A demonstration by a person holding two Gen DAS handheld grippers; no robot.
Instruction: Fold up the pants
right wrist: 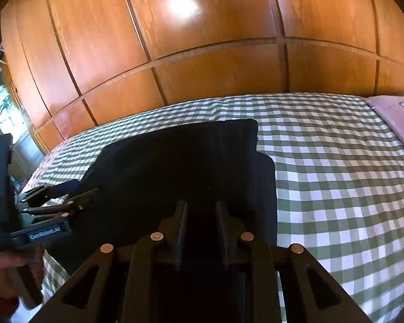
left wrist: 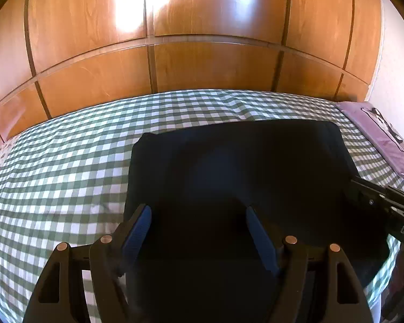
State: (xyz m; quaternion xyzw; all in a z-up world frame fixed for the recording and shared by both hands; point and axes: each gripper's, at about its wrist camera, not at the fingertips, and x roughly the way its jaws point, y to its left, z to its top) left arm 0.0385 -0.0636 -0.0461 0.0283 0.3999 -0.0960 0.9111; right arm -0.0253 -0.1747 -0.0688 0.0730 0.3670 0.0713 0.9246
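Dark navy pants [left wrist: 242, 161] lie folded into a flat rectangle on the green-and-white checked bed cover [left wrist: 54, 175]. My left gripper [left wrist: 199, 211] hovers over their near left part, its blue pads [left wrist: 137, 228] far apart with only the cloth below them. In the right wrist view the pants [right wrist: 188, 161] fill the middle, with a stepped corner at their far right. My right gripper [right wrist: 201, 204] stands over them with a narrow gap between its pads and nothing pinched. The left gripper [right wrist: 78, 189] shows at the pants' left edge, and the right gripper [left wrist: 358, 185] shows at their right edge.
A purple pillow [left wrist: 377, 134] lies at the bed's far right corner. Wooden wardrobe doors [left wrist: 202, 62] rise right behind the bed. Checked cover [right wrist: 336, 188] lies bare to the right of the pants. A hand [right wrist: 8, 282] holds the left gripper's handle.
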